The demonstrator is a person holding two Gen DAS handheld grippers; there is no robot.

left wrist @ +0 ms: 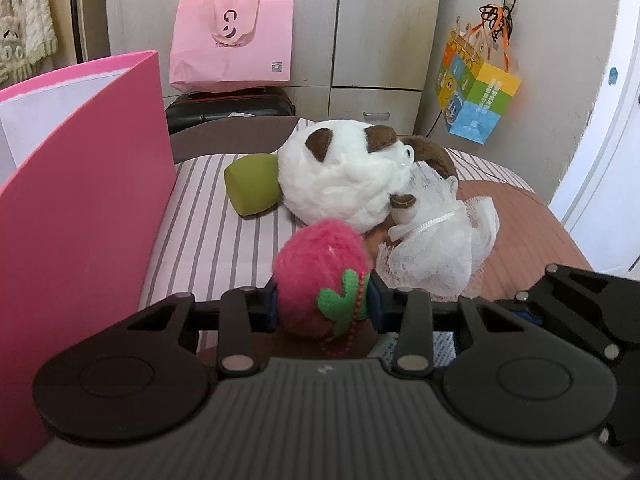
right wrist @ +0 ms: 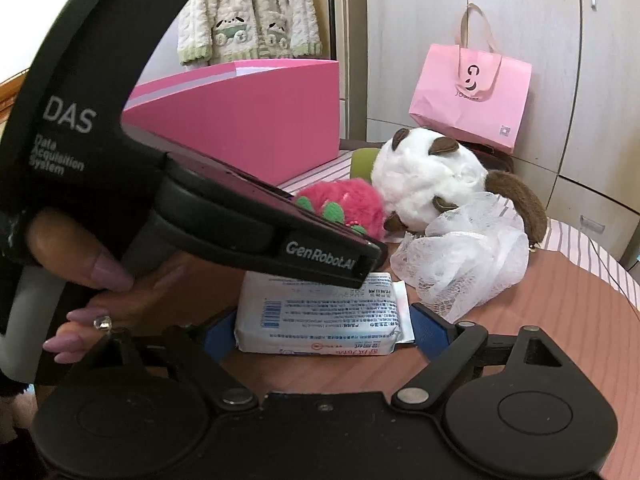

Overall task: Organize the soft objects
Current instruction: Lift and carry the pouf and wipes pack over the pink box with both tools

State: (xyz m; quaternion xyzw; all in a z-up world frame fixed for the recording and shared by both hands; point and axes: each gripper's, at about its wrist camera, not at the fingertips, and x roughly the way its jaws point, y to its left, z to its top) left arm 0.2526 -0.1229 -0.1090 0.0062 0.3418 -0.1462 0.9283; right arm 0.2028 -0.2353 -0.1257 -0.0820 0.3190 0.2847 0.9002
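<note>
My left gripper [left wrist: 322, 304] is shut on a fuzzy pink strawberry plush [left wrist: 320, 276] with green felt leaves and a bead chain, held above the table. The plush also shows in the right wrist view [right wrist: 352, 204]. My right gripper [right wrist: 320, 330] is open, its blue pads on either side of a white tissue pack [right wrist: 320, 316] lying on the table. A white panda plush [left wrist: 344, 172] with brown ears lies behind, next to a white mesh bath pouf [left wrist: 436, 248] and a green soft block [left wrist: 254, 184].
An open pink box [left wrist: 80, 200] stands at the left, also seen in the right wrist view [right wrist: 256, 120]. A pink tote bag [left wrist: 232, 40] and a colourful paper bag [left wrist: 476, 92] hang at the back. The left gripper's body [right wrist: 160, 184] crosses the right wrist view.
</note>
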